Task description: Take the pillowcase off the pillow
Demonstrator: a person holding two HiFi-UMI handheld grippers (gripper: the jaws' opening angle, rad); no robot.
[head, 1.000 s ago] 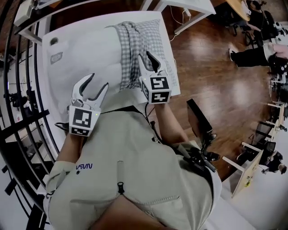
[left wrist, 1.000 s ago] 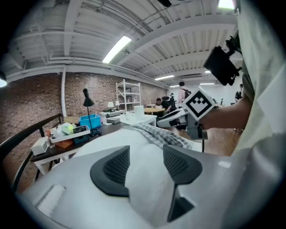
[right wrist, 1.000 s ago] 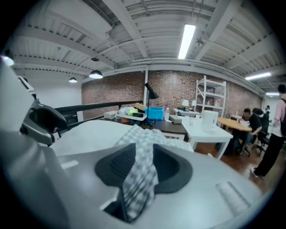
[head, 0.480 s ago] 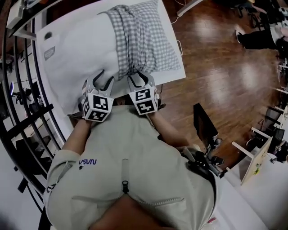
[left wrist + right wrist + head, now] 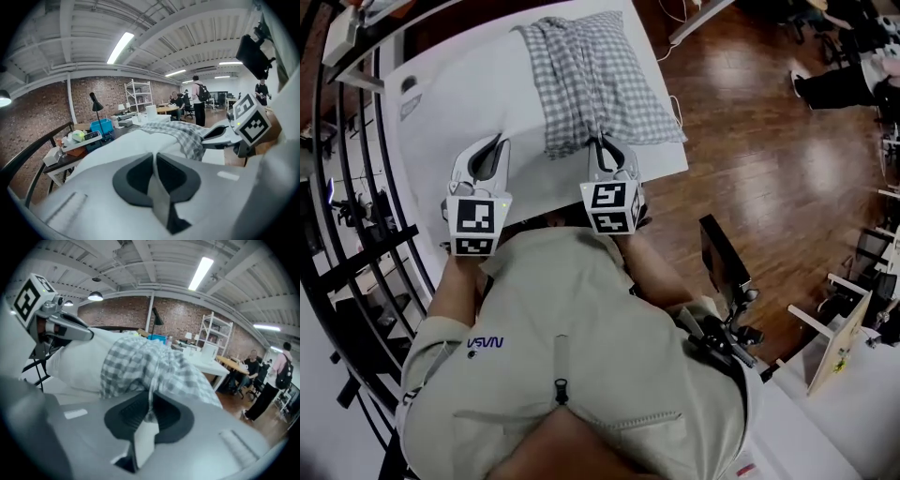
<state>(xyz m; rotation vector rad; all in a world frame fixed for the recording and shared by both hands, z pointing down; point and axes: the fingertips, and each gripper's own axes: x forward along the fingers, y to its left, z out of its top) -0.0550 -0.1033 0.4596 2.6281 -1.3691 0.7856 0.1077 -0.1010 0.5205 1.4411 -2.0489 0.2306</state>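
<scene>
Both claws have just been closing and now sit pressed together: the left claw point(image 5: 490, 142) nips the near edge of the plain white pillow point(image 5: 464, 103), the right claw point(image 5: 606, 146) a bunched fold of the grey-and-white checked cloth pillowcase point(image 5: 600, 80), which covers only the pillow's right-hand end on the white counter point(image 5: 664, 155). Such thin bites may slip once the two pull apart, and if the right claw has caught pillow beneath the check, the pillow may drag along instead of sliding free.

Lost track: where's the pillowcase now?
Head view, upper centre: the checked pillowcase is bunched over the white pillow's right part, its near edge pinched in the right gripper, whose jaws just closed.
</scene>
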